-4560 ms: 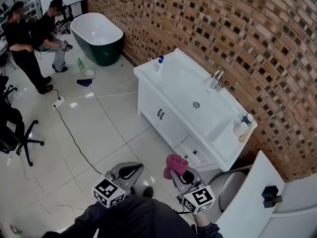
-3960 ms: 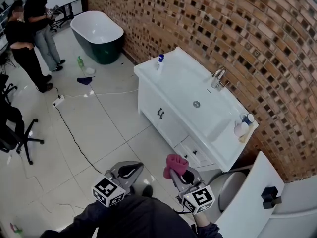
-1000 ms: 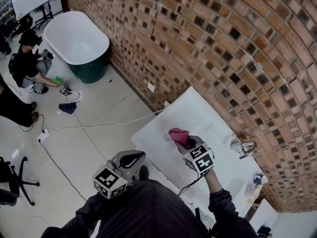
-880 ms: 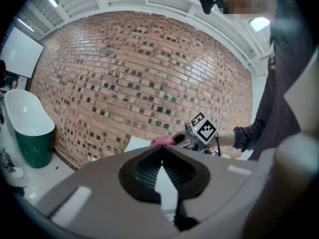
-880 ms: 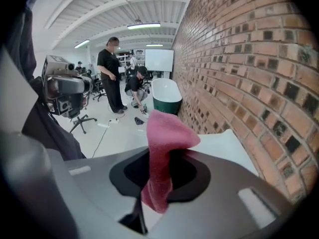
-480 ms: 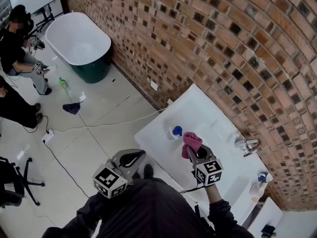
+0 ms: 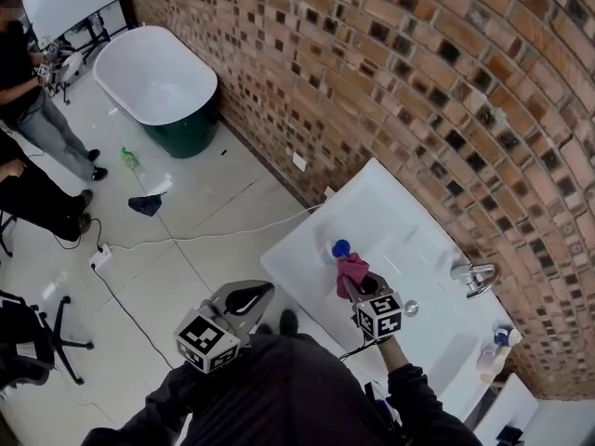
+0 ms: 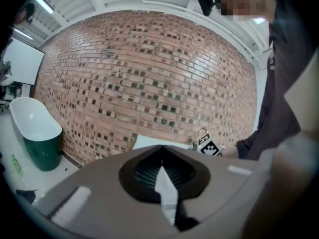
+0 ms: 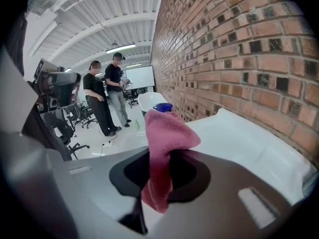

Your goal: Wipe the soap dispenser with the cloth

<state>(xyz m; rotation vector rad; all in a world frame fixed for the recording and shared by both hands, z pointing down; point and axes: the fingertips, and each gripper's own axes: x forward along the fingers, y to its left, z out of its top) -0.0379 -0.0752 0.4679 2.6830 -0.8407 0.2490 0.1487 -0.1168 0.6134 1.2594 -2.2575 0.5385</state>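
In the head view the right tool point(image 7: 354, 286) is stretched forward over the front part of the white desk point(image 7: 402, 219), just right of the frame's centre. The dark sleeve point(image 7: 411, 400) runs up to it from the lower right, and its marker cube point(image 7: 378, 314) faces the camera. Its jaws are clamped on a pink cloth point(image 7: 351, 272), which bunches above the tips and reaches toward the soap dispenser point(image 7: 340, 248). The soap dispenser stands on the desk near its left end, its blue cap showing just above the cloth; whether cloth and bottle touch cannot be told from here. The right gripper view agrees: the right tool point(image 9: 163, 159) is closed on the cloth point(image 9: 167, 132), which rises out of the jaws in a folded lump, and the blue top of the soap dispenser point(image 9: 162, 107) peeks over its upper edge, with the desk point(image 9: 249, 143) sweeping off to the right along the brick wall point(image 9: 234, 49). The left tool point(image 7: 244, 297) is held low and close to the body at lower centre-left of the head view, over the tiled floor point(image 7: 177, 249), well apart from the desk. In its own view the left tool point(image 8: 162, 166) has its jaws pressed together with nothing between them — only a pale seam shows — and it points at the brick wall point(image 8: 149, 73). A faucet point(image 7: 472, 277) stands at the right of the desk, and a white bathtub point(image 7: 158, 86) sits at upper left.
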